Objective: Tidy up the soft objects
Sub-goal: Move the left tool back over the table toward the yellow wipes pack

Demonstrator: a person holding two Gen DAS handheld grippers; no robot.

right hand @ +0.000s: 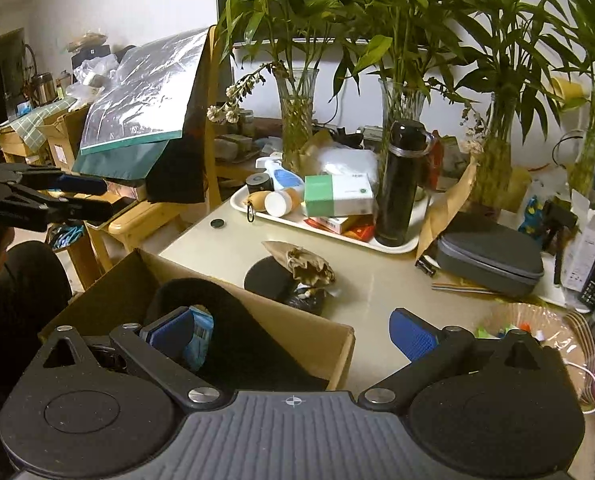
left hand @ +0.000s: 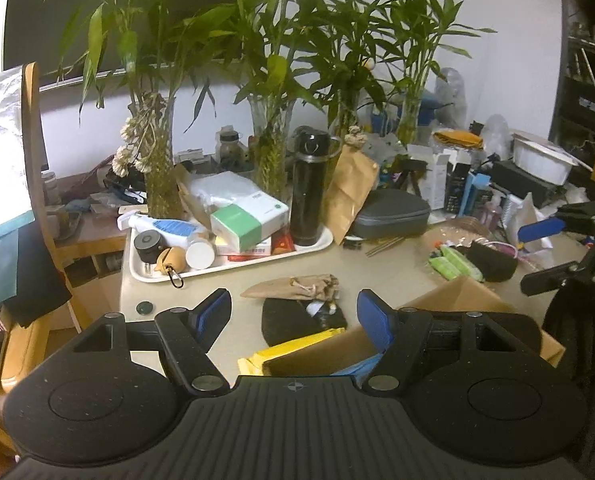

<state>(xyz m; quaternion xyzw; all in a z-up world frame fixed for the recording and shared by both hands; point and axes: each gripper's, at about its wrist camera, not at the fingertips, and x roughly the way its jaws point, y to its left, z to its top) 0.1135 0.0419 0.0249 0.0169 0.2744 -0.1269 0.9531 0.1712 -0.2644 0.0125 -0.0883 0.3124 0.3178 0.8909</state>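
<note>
A tan drawstring pouch [left hand: 293,288] lies on the beige table, partly over a black soft pouch [left hand: 297,320]; both also show in the right wrist view, the tan pouch [right hand: 301,262] above the black pouch [right hand: 271,276]. An open cardboard box [right hand: 305,324] holds a black soft item [right hand: 241,332] and a blue packet [right hand: 199,340]. My left gripper [left hand: 293,316] is open and empty, just above the pouches. My right gripper [right hand: 293,340] is open and empty, its left finger over the box, its right finger over the table. A yellow padded envelope [left hand: 293,346] lies by the box.
A white tray [left hand: 233,266] with a black flask [left hand: 311,188], boxes and bottles stands behind the pouches. Glass vases of bamboo [left hand: 161,172] line the back. A grey zip case [left hand: 391,214] lies to the right. A wooden chair [right hand: 145,216] stands left of the table.
</note>
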